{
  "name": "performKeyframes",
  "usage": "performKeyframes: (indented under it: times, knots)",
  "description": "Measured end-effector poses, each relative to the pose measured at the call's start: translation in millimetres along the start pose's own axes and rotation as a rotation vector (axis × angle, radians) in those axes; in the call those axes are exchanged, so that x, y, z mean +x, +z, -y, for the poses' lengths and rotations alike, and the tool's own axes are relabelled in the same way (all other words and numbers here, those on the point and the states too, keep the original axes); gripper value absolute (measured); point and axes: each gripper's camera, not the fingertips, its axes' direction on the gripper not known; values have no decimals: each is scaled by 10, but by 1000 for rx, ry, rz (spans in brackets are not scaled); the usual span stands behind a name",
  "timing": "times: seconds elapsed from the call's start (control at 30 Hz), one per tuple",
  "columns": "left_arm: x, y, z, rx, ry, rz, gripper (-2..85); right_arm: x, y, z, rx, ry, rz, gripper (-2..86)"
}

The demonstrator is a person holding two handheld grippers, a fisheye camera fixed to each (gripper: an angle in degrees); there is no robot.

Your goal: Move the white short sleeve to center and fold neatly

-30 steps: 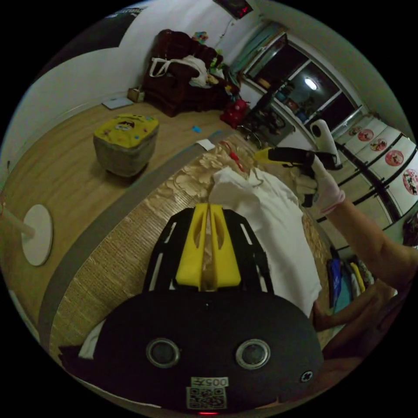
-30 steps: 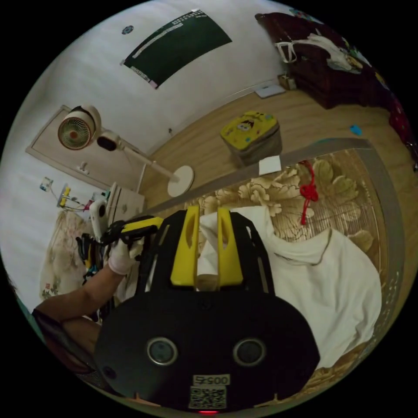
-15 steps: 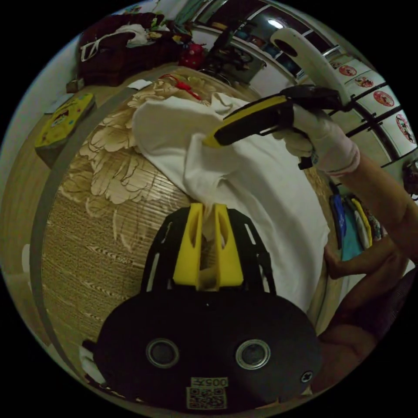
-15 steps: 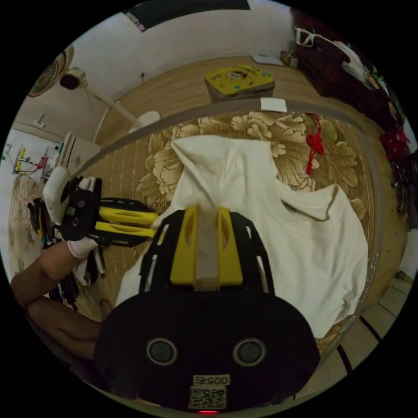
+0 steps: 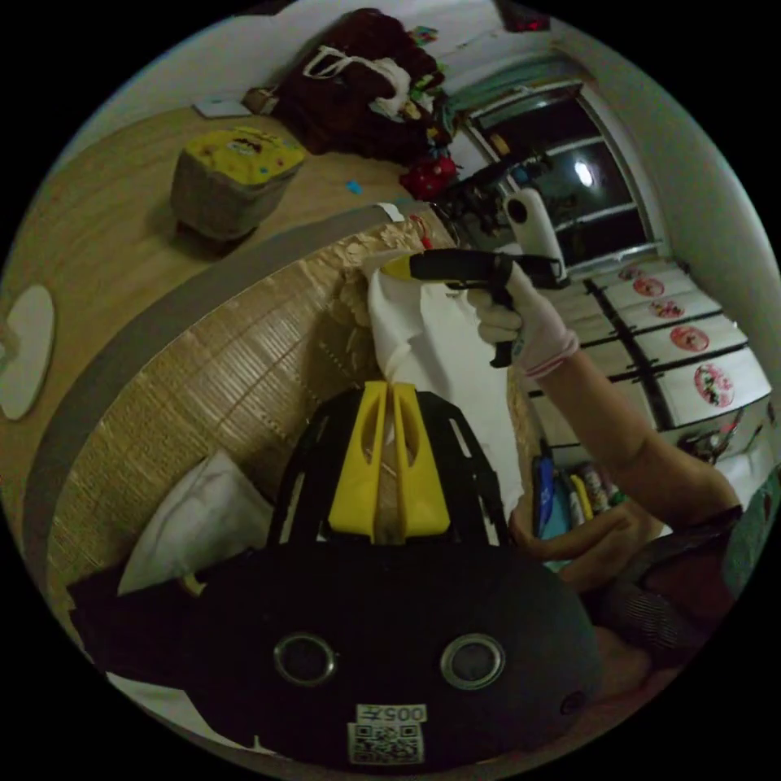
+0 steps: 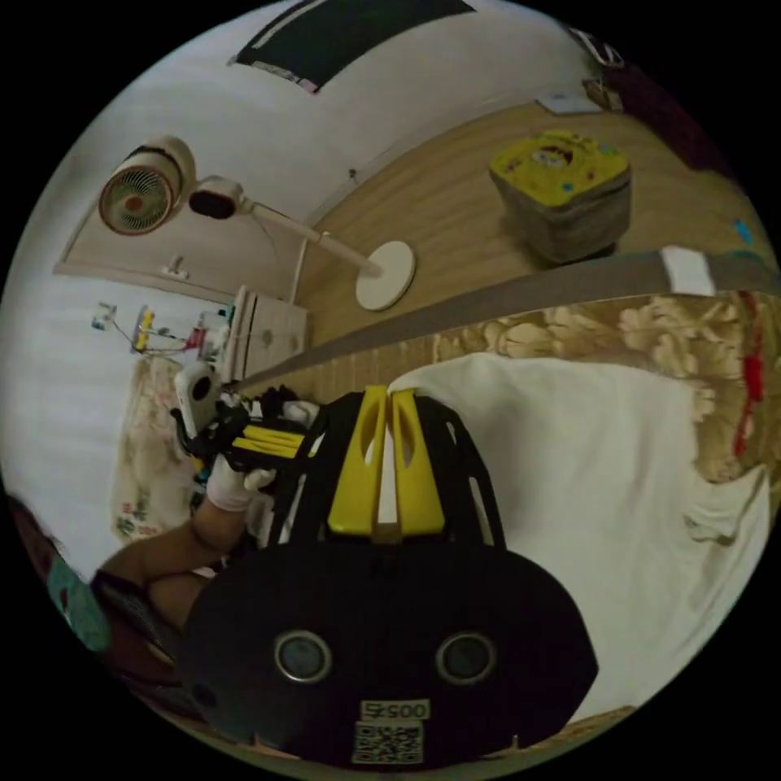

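Both grippers have lifted since half a second ago: white short sleeve (image 5: 423, 342) now hangs stretched between them above the mat (image 5: 236, 382), not draped flat on it. Left gripper (image 5: 389, 407) fingers are clamped on one bit of cloth; right gripper (image 6: 389, 415) fingers pinch another, seen again in the left gripper view (image 5: 399, 267). Earlier the collar lay spread on the mat; now most fabric is raised. Likely mid-carry toward mat center, fold not started.

floral woven mat (image 6: 651, 321), white shirt (image 6: 602, 488) on it
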Motion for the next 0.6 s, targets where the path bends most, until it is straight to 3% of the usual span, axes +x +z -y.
performKeyframes:
  times: [0.13, 0.27, 0.6]
  knots:
    - [-162, -43, -34, -30, -84, -93, 6, 27, 339, 180, -54, 47, -47, -9]
    - [-83, -74, 36, -57, -66, -67, 3, -6, 418, 249, -59, 48, -55, -9]
    - [589, -43, 333, -87, 119, -66, 2, -97, -258, 188, -49, -66, -73, -9]
